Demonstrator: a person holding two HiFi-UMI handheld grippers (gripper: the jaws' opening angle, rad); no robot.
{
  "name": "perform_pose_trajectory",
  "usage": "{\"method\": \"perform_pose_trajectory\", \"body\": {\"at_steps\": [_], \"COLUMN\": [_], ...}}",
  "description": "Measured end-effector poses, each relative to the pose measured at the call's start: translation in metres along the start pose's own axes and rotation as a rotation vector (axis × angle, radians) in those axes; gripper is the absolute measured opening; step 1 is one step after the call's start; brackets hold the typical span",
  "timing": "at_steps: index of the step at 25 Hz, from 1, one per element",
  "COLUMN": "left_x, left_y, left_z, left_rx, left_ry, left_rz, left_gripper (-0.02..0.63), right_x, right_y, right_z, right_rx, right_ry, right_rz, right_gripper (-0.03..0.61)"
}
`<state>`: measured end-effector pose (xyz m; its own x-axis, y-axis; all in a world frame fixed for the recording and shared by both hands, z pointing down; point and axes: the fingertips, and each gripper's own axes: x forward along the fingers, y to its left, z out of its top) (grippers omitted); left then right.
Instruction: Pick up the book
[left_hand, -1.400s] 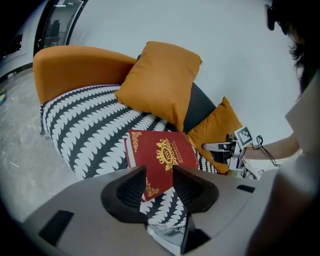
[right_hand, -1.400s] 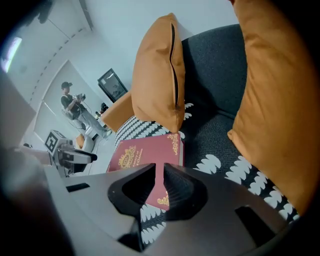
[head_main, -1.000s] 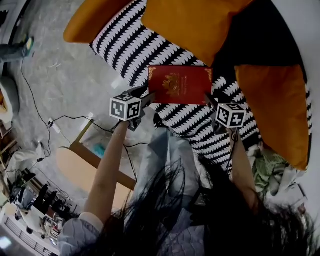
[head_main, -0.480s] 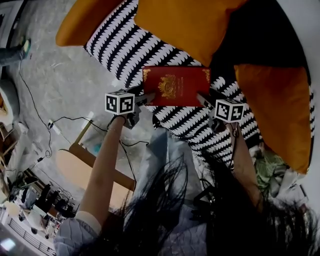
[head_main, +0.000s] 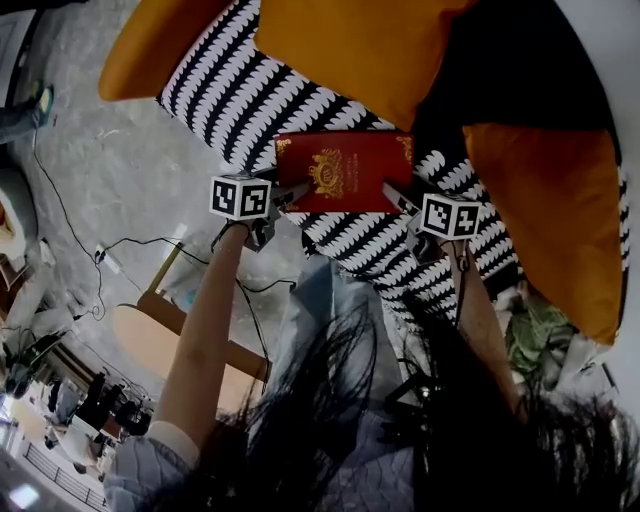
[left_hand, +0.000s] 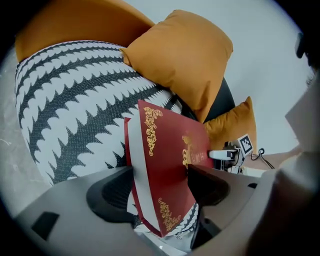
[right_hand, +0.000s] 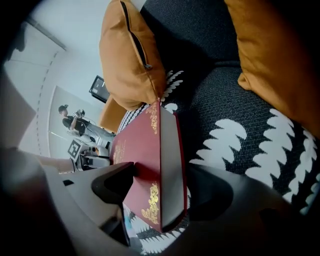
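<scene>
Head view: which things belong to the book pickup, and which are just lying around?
Job: red book; left gripper and right gripper, whose fingers have just been opening with the book between them; patterned seat under it.

Lying about: orange cushions; floor cable; wooden board.

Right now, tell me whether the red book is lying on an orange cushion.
No, the book lies on the patterned seat, beside the orange cushion.
</scene>
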<state>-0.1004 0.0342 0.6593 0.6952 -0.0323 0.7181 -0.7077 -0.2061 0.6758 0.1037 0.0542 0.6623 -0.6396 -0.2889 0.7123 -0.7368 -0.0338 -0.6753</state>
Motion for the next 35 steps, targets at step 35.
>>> {"method": "perform_pose_trajectory", "body": {"at_steps": [35], "left_x": [-0.143], "left_y": [-0.102], "left_z": [0.019], "left_rx": [0.126], "left_ry": [-0.234], "left_rz": [0.028], "left_gripper": [0.35], "right_x": [-0.119], "right_y": [0.142], "right_z": [0.015], "right_rx": [-0.169], "right_ry": [-0.152], "right_rz": [-0.028], "right_gripper": [0.302]}}
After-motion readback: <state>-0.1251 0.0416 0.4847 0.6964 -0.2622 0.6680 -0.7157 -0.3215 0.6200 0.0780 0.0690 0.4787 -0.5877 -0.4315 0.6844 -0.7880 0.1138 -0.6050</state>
